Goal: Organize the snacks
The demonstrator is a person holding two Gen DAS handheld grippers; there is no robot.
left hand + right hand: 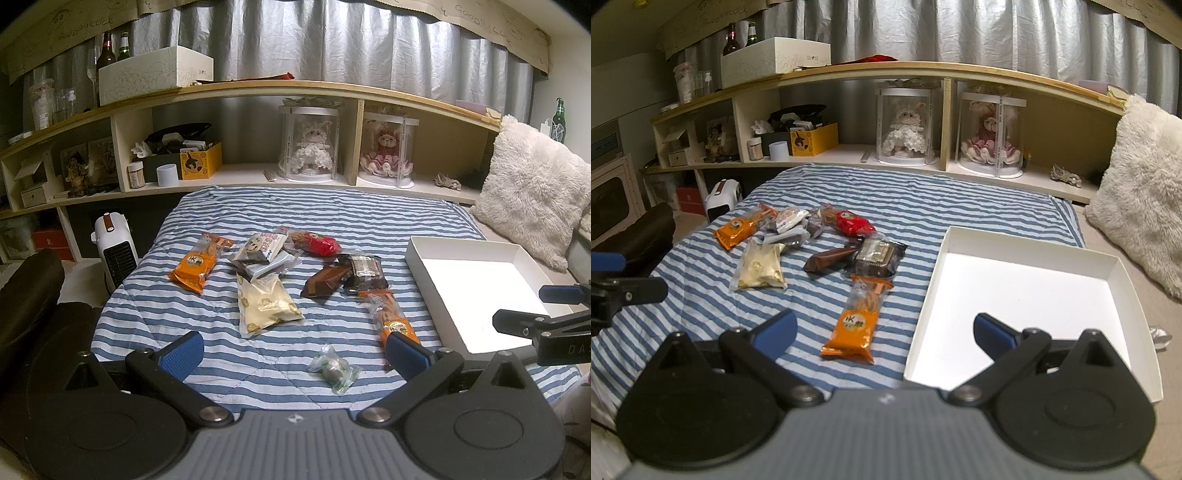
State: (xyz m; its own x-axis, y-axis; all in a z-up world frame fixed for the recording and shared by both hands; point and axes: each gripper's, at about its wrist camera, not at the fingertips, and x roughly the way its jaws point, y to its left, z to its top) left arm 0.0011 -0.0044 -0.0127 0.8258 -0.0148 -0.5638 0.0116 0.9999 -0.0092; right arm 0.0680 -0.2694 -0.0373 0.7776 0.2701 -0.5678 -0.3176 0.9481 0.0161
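Observation:
Several wrapped snacks lie on a blue-striped quilt (332,214). My left gripper (295,352) is open and holds nothing, low over the near quilt. A small clear-and-green wrapped snack (334,369) lies between its fingers. An orange packet (395,317) touches its right fingertip. Farther off are a cream packet (264,306), a brown packet (325,282), a dark packet (364,273), a red packet (317,243) and a second orange packet (195,264). My right gripper (886,330) is open and holds nothing, straddling the orange packet (858,321) and the left rim of the white tray (1027,306).
A low wooden shelf (295,88) with boxed dolls (310,147) runs behind the quilt. A fluffy white pillow (532,188) sits at the right, beyond the tray (476,291). A small white heater (114,251) and a dark cushion (29,284) are on the left.

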